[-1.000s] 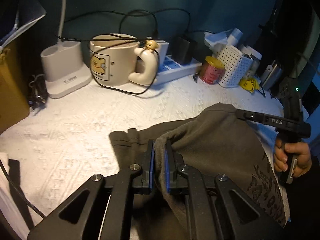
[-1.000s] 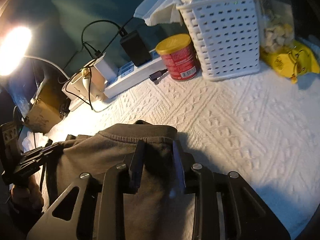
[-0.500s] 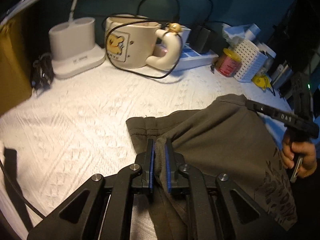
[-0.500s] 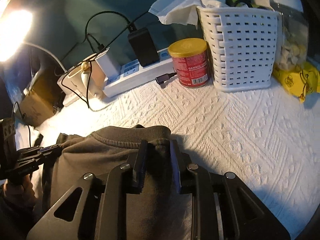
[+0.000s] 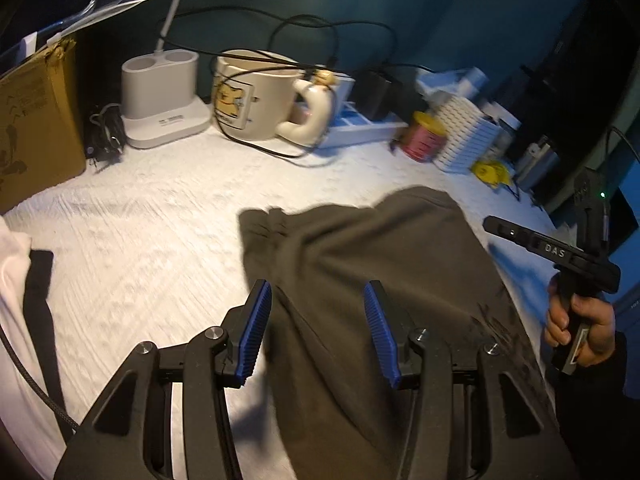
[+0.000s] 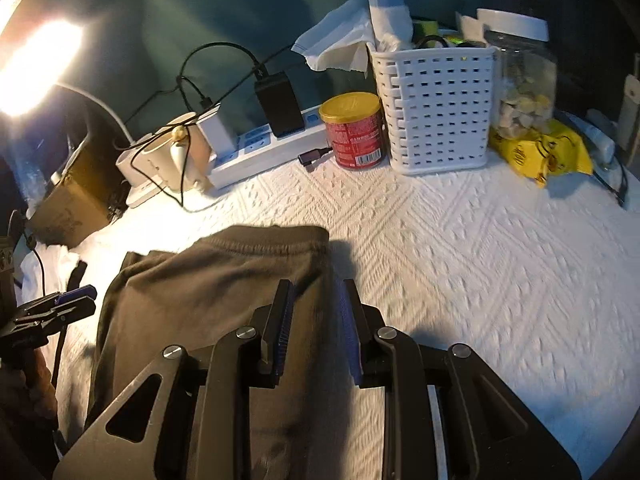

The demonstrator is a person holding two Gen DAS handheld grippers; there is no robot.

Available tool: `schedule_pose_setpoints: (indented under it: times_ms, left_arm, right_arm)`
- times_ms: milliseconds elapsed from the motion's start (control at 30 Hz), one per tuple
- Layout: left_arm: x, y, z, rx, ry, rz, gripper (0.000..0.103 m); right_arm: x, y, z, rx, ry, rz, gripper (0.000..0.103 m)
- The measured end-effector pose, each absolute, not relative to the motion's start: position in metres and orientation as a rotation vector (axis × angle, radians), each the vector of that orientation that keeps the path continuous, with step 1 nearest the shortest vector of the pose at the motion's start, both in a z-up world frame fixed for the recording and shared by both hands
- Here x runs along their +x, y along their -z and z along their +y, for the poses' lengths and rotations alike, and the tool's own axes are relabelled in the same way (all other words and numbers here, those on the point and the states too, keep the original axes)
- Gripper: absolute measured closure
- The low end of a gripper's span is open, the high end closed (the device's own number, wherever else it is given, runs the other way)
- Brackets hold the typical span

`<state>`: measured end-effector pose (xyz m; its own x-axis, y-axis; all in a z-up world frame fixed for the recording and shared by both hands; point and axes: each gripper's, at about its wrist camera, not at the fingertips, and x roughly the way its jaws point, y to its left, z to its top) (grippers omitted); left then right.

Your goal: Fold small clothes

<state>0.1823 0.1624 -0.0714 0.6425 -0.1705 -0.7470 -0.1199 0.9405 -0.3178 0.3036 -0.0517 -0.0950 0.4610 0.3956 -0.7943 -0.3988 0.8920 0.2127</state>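
A small dark olive-brown garment (image 5: pixel 360 264) lies flat on the white textured cloth (image 5: pixel 160 232), with its hem toward the clutter at the back. It also shows in the right wrist view (image 6: pixel 208 292). My left gripper (image 5: pixel 318 308) is open, its blue pads wide apart just above the garment's left part. My right gripper (image 6: pixel 314 316) is open with a narrower gap, over the garment's right edge. The right gripper also shows at the right of the left wrist view (image 5: pixel 496 226).
At the back stand a cream mug (image 5: pixel 256 96), a white lamp base (image 5: pixel 164 96), a power strip (image 6: pixel 264 148), a red can (image 6: pixel 354 130), a white basket (image 6: pixel 436 108) and a yellow packet (image 6: pixel 540 152). A cardboard box (image 5: pixel 36 128) is at far left. White fabric (image 5: pixel 12 280) lies at left.
Both grippers have let go of the garment and opened. The garment has dropped flat onto the cloth, and both grippers have drawn back a little.
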Motion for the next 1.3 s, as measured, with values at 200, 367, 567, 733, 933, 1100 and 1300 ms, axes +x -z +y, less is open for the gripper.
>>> schedule_pose_setpoints:
  times_ms: [200,367,567,733,933,1100,1300]
  left_arm:
    - [0.162,0.068,0.138,-0.350,0.064,0.877,0.055]
    - [0.143,0.070,0.120,-0.330,0.042,0.896,0.055]
    - [0.117,0.072,0.103,-0.345,0.054,0.903,0.055]
    - [0.096,0.082,0.093,-0.351,0.052,0.924,0.055]
    - [0.074,0.085,0.085,-0.374,0.087,0.934,0.055]
    - [0.063,0.096,0.077,-0.355,0.106,0.965,0.055]
    - [0.049,0.093,0.065,-0.374,0.200,0.951,0.055]
  right_arm:
    - [0.273,0.088,-0.063,-0.008,-0.492,0.970,0.078]
    - [0.247,0.090,-0.068,-0.022,-0.498,0.984,0.076]
    - [0.215,0.093,-0.073,-0.040,-0.520,0.986,0.075]
    - [0.195,0.093,-0.081,-0.043,-0.515,0.990,0.075]
    - [0.172,0.090,-0.095,-0.030,-0.493,0.984,0.075]
    - [0.155,0.093,-0.102,-0.024,-0.488,0.983,0.075]
    - [0.135,0.095,-0.109,-0.031,-0.491,0.976,0.075]
